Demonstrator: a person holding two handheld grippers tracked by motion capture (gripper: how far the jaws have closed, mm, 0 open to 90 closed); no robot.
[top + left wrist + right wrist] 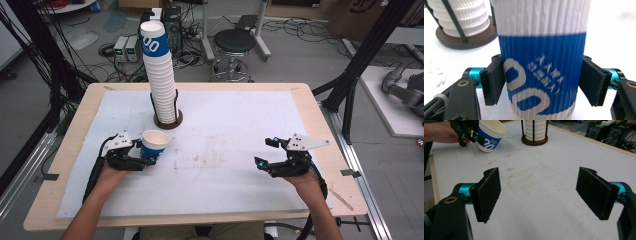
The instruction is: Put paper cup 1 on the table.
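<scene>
A blue-and-white ribbed paper cup stands slightly tilted on the white mat, left of centre. My left gripper is shut on it: in the left gripper view both black pads lie against the sides of the cup. The right gripper view shows the cup leaning in the left gripper at the far left. Behind the cup a tall stack of paper cups rises in a black wire holder on a round brown base. My right gripper hovers open at the right, its pads wide apart over bare mat.
A white mat covers most of the wooden table. Faint brown stains mark the mat's middle. Beyond the table stand a black stool, computer boxes and cables on the floor. Black frame posts flank both sides.
</scene>
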